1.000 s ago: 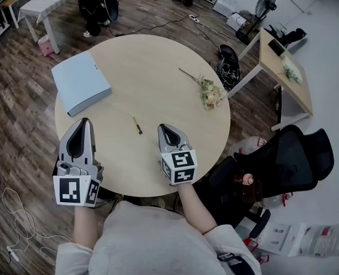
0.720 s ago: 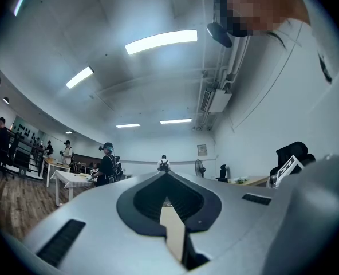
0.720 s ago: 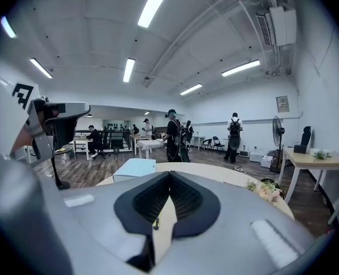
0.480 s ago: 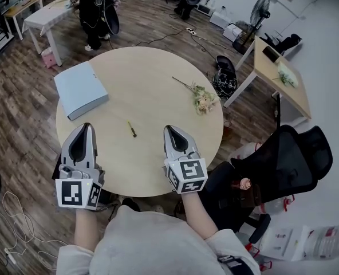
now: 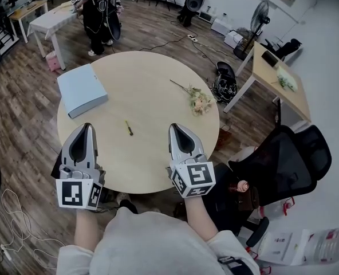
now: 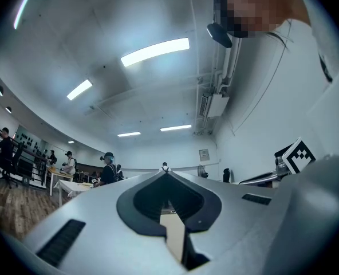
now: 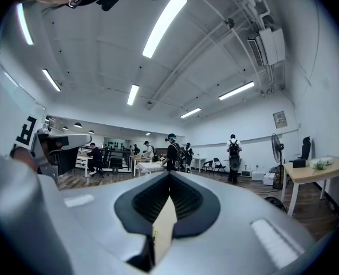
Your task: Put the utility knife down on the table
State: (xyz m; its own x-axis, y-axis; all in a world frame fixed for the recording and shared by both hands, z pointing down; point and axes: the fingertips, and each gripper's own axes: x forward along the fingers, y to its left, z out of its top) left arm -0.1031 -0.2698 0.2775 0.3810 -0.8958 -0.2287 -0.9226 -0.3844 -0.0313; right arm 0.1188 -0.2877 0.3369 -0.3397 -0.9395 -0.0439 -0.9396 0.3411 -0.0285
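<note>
Two grippers are in view, each with its jaws closed tip to tip and nothing clamped between them. My left gripper (image 5: pixel 85 127) sits at the near left of the round tabletop (image 5: pixel 152 67), with its tips inside the rim and its body crossing the edge. My right gripper (image 5: pixel 176 128) sits at the near right, with its tips over the tabletop.

The utility knife (image 5: pixel 127 128) lies flat on the tabletop between the two grippers and slightly ahead of their tips. It is apart from both, with bare surface on every side.

A blue binder (image 5: pixel 82 89) lies at the far left rim. A flower sprig (image 5: pixel 195 100) lies toward the far right rim. Both are well apart from the knife. A black chair (image 5: pixel 284 162) stands off the tabletop's right edge, beside my right arm.
</note>
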